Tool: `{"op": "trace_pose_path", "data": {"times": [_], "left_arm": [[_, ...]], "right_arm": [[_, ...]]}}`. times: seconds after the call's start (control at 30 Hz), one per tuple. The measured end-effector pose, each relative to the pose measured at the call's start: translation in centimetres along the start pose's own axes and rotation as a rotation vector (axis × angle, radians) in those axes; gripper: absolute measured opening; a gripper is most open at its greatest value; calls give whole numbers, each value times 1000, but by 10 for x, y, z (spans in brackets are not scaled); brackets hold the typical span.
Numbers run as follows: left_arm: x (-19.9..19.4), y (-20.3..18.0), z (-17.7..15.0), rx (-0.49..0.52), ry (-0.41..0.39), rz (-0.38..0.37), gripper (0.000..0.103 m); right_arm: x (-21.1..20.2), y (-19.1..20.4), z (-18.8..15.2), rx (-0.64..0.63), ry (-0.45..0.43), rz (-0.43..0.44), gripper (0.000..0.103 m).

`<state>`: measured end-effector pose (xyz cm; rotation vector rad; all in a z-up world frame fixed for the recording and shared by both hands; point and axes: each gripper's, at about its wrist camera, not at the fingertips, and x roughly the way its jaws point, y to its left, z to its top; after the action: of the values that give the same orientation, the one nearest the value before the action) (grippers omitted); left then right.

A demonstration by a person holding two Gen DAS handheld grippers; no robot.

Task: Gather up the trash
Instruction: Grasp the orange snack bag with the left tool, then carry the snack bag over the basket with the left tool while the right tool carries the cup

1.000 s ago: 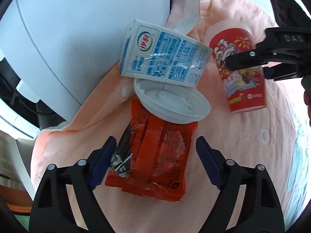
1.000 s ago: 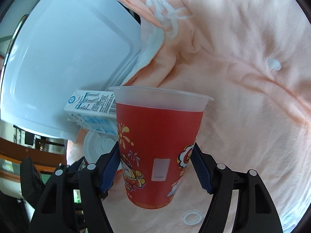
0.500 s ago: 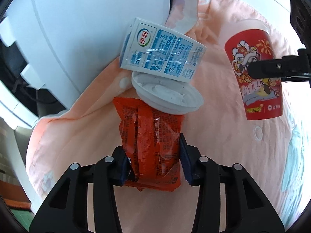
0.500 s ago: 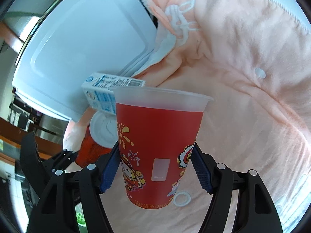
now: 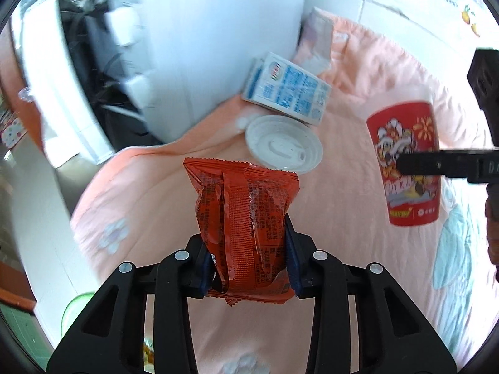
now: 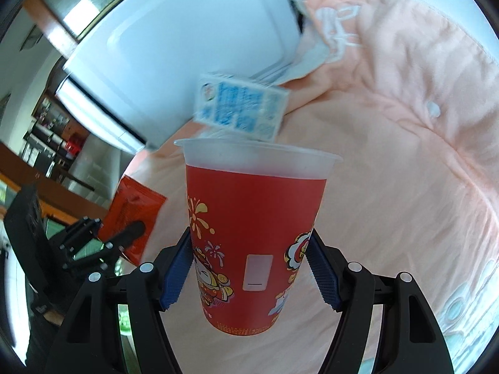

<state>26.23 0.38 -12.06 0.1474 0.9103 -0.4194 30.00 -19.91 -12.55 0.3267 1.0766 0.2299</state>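
My left gripper (image 5: 249,249) has its blue pads pressed on the lower part of an orange snack wrapper (image 5: 243,205), its jaws still closing, and holds it up off the blanket. Beyond it, a white plastic lid (image 5: 283,146) lies on the blanket, with a blue and white milk carton (image 5: 287,96) just behind. My right gripper (image 6: 249,268) is shut on a red printed cup (image 6: 255,205), upright and lifted. The cup (image 5: 405,168) also shows at the right of the left wrist view. The right wrist view catches the wrapper (image 6: 134,208) and the carton (image 6: 240,109).
A peach blanket (image 5: 343,249) covers the surface under everything. A large white appliance (image 5: 218,31) stands behind the carton, at the blanket's far edge. The blanket drops off at the left, where the floor and a green object (image 5: 75,311) lie below.
My left jaws closed from wide open onto the wrapper and lifted it clear of the lid. The right gripper carried the cup sideways, still gripping it.
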Motion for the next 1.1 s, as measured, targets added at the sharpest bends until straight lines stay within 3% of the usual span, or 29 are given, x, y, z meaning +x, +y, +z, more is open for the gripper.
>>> {"op": "trace_pose_path", "data": {"times": [0.47,1.1], "left_arm": [[-94,60,-60,-110,-82,180,37],[-124,152,-156,-403,7,331,37]], "right_arm": [[16,78,-27,-156,30,106,67],[40,193,-53,-354,98,227,67]]}}
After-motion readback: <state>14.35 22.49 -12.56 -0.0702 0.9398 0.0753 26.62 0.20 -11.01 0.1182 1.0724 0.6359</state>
